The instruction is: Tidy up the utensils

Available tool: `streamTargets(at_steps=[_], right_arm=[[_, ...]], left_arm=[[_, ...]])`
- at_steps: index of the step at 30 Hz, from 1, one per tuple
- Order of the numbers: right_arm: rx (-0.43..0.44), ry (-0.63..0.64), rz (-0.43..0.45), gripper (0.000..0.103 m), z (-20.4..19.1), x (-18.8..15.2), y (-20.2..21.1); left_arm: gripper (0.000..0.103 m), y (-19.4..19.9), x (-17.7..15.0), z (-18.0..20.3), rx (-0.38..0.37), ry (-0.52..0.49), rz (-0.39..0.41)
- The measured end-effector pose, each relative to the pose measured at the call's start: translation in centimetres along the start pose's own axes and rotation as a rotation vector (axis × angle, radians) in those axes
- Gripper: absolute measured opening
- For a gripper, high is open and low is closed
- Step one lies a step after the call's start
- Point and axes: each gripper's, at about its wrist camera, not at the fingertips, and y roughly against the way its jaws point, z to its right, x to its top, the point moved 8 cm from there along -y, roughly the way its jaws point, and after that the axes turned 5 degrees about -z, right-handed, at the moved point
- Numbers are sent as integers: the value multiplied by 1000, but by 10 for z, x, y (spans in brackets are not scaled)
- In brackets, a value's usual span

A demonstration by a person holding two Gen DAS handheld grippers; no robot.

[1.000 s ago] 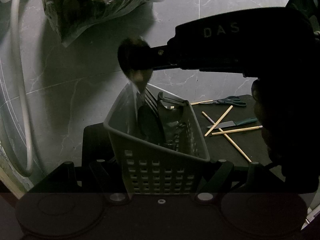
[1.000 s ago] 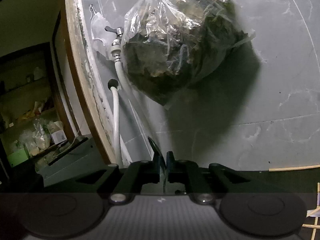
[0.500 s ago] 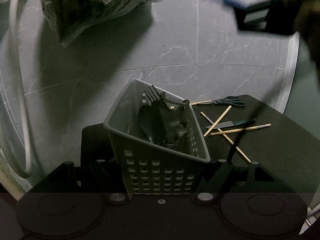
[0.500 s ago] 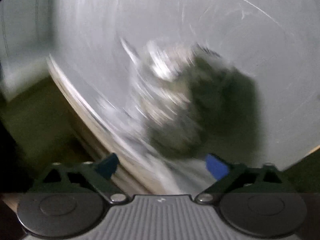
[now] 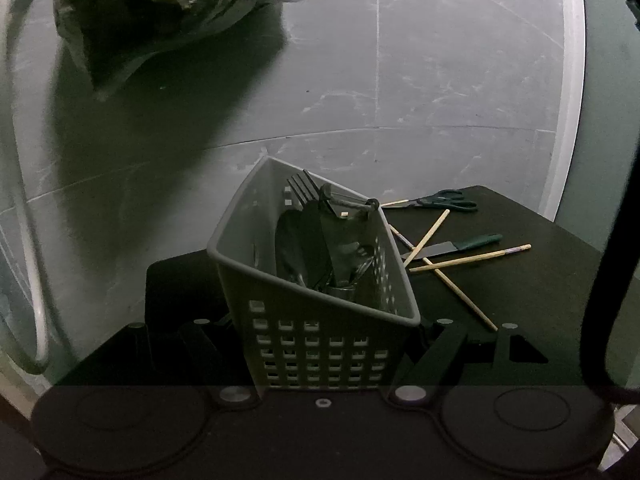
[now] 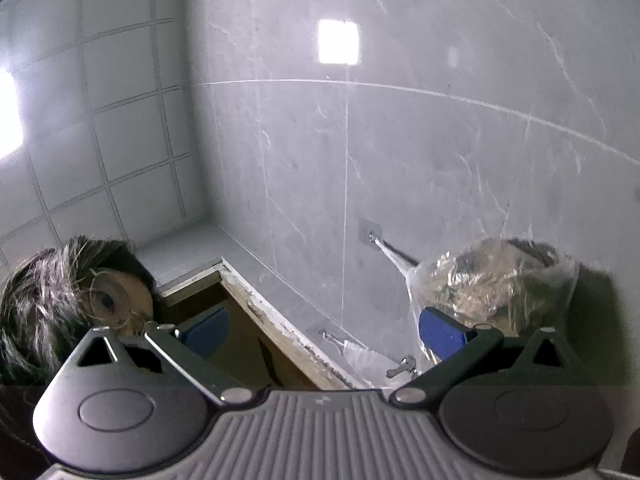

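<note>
Left wrist view: the basket (image 5: 320, 312) is clamped by the left hand-held gripper (image 5: 324, 344) on the counter (image 5: 520, 288); chopsticks (image 5: 468, 258) are left out. The right hand-held gripper (image 6: 320, 332), wide and empty, should be lowered onto them.

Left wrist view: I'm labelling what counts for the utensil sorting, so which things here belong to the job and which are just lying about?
Part of the job:
- grey basket, gripped by the left gripper
- fork in it
- chopsticks
- scissors
- green-handled knife

Just lying about:
- plastic bag on the wall
- white hose
</note>
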Motion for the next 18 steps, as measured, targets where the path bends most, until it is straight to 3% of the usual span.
streamTargets(at_steps=[18], right_arm=[[-48,49,16,103,-6,3,11]], left_arm=[[77,-9,3,0,-26,-22,-3]])
